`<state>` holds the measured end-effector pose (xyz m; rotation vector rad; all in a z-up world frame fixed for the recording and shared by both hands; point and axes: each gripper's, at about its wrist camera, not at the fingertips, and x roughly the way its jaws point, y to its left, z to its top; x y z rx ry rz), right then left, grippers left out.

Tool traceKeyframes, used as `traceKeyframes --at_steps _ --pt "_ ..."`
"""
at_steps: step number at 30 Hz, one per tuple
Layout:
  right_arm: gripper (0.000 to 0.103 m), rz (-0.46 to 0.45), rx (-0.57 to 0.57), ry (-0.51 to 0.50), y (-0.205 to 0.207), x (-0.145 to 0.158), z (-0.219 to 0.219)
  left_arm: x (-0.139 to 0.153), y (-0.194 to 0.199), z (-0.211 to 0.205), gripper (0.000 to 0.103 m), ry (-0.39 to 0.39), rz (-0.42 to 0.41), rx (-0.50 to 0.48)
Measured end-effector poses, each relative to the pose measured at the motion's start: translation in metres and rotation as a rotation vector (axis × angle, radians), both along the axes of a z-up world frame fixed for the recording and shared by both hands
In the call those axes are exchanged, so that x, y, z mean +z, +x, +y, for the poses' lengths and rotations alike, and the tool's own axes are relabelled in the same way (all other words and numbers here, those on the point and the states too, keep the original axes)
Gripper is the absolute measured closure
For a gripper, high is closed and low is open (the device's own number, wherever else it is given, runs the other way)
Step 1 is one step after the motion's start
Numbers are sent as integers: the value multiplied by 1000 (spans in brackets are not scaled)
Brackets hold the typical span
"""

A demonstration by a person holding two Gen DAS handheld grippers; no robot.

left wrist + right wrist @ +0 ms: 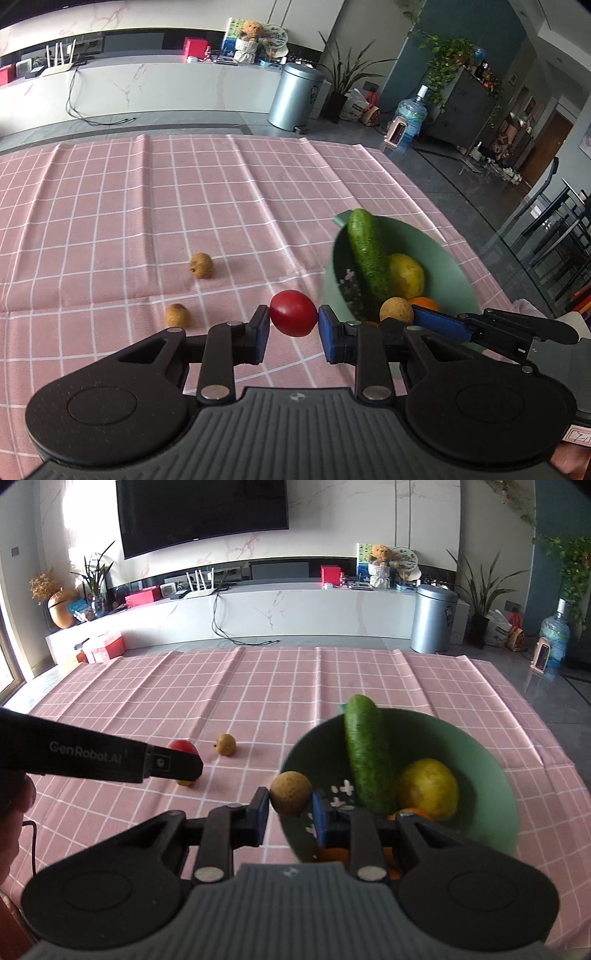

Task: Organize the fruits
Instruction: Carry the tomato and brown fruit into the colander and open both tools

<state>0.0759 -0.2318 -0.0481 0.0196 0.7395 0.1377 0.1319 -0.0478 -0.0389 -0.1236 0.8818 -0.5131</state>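
My left gripper [293, 322] is shut on a red tomato [293, 312], held above the pink checked cloth just left of the green bowl [436, 254]. My right gripper [290, 802] is shut on a small round brown fruit [290, 793] at the bowl's [480, 757] near-left rim. Inside the bowl a cucumber [367, 757] leans, with a yellow fruit [428, 788] and an orange [413, 812] beside it. Two more brown fruits [201, 265] [177, 315] lie on the cloth. In the right wrist view the left gripper's finger [177, 766] partly hides the tomato [183, 746].
The pink cloth [147, 203] covers the table to its far edge. Beyond it are grey floor, a metal bin [434, 618], a water bottle [554, 635] and a white cabinet under a TV. A hand [14, 805] shows at the left edge.
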Motion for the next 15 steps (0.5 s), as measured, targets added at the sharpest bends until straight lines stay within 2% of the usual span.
traceKeyframes --at_steps 7,15 --pt "82 65 -57 -22 -9 4 -34 6 -2 -52 71 25 -3 -112" --pt "82 142 -53 -44 -3 -4 -57 -9 9 -96 71 106 49 -193"
